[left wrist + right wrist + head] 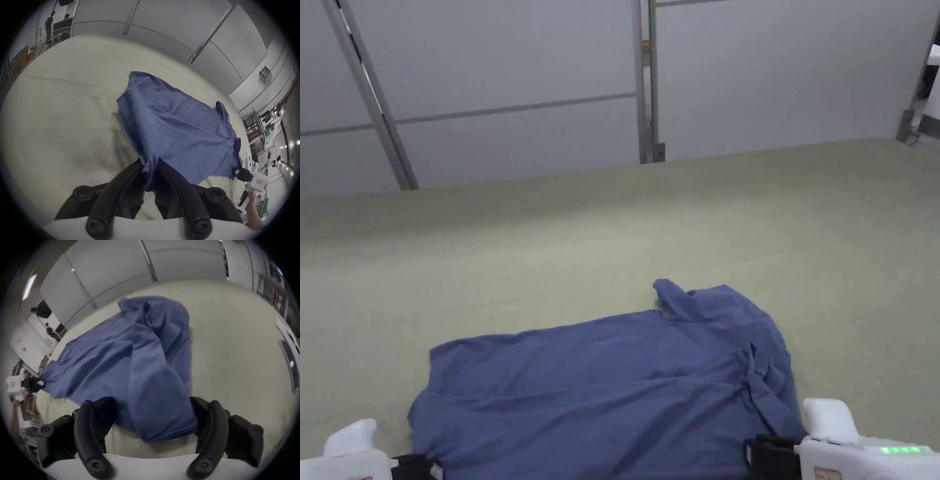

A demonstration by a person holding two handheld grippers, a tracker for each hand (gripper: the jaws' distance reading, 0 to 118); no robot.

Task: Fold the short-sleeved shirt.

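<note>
Shirt [612, 387]: blue, short-sleeved; spread on the green worktop [612, 225] at its near edge, rumpled at the right end, one flap sticking up at the far side.
Left claw [149, 175]: jaws pressed together, pinching a bunched corner of the shirt; cloth is drawn taut toward it.
Right claw [154, 421]: jaws spread wide; a sleeve/hem fold lies between them, w/o being clamped as far as is seen. View is blurred.
Risk 1: if a lift is begun w/ the right side ungripped, the shirt is likely dragged askew by the left claw alone.
Risk 2: bunched grip at left may be carried into the fold as a twisted corner.
Risk 3: rumpled right end, if not flattened, prob. gives an uneven fold.
</note>
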